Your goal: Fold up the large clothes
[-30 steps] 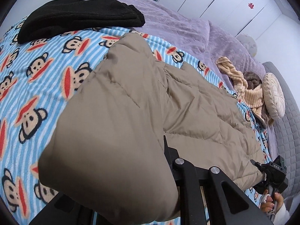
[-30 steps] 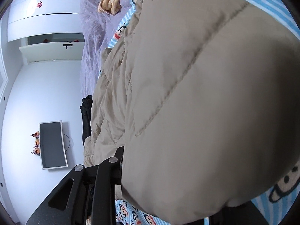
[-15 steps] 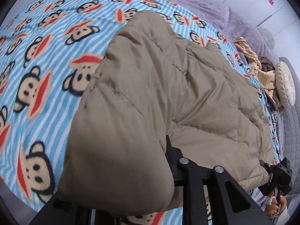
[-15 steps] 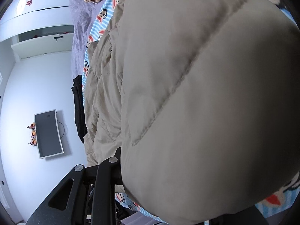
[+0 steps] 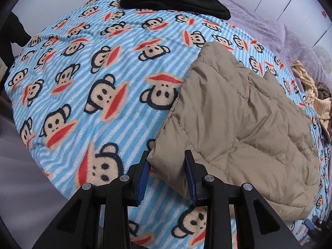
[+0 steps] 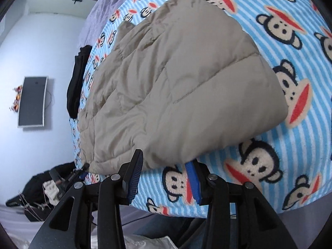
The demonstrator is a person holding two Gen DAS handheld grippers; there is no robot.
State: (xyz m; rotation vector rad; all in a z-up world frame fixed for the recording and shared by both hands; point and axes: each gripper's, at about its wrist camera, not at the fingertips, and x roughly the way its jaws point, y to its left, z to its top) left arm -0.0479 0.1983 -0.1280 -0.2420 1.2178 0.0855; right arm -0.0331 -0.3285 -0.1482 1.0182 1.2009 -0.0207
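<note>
Lying folded on monkey blanket (image 5: 99, 66), tan jacket (image 5: 238, 114), wall monitor (image 6: 32, 101) only right view

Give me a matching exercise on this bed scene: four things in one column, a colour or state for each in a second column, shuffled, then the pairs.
Things:
1. puffer jacket
2. monkey-print blanket
3. folded garment at the far edge of the blanket
4. left gripper

Colours or states:
A. black
B. jaws open, jacket corner between them
C. tan, quilted, lying folded on the bed
D. blue and white stripes

Pairs: 1-C, 2-D, 3-A, 4-B
</note>
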